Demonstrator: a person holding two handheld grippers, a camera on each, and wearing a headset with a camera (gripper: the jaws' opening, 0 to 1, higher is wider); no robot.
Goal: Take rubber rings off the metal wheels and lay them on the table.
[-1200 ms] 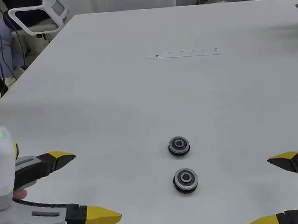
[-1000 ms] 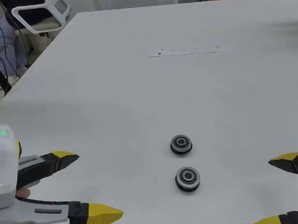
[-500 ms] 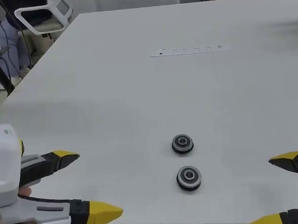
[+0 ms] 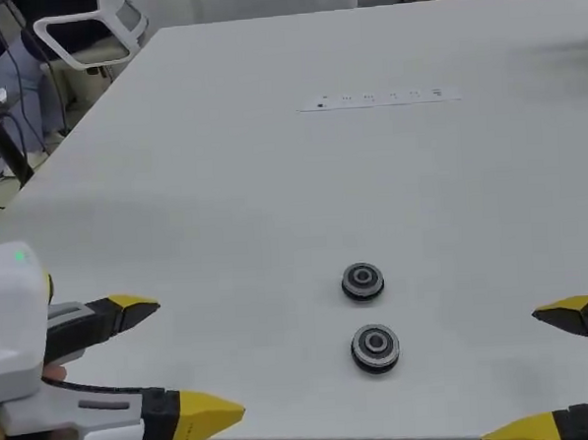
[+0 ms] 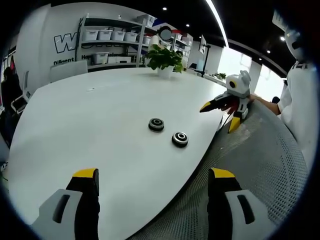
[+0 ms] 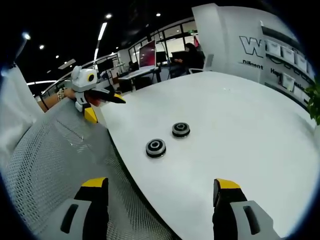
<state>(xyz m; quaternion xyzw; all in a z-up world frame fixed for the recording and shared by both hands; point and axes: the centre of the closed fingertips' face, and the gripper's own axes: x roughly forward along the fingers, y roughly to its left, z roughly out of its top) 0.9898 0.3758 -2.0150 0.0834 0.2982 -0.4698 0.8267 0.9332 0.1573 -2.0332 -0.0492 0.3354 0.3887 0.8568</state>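
The far wheel [image 4: 362, 281] and the near wheel [image 4: 376, 348] lie flat on the white bench [image 4: 271, 162], close together. Each has a dark ring [image 4: 377, 367] around it. The left claw [image 4: 193, 360] is wide open, well to the left of the wheels, touching nothing. The right claw [image 4: 514, 373] is wide open too, well to their right, and empty.

Your plain white tabletop [image 4: 272, 182] carries the farther round metal wheel [image 4: 362, 281] and the nearer round metal wheel [image 4: 376, 348], both silver-grey, rimmed in black. Your left gripper [image 4: 198, 358] and right gripper [image 4: 509, 373] have black fingers [image 4: 129, 305] tipped yellow; a green light [image 4: 20, 256] dots the left's white body.
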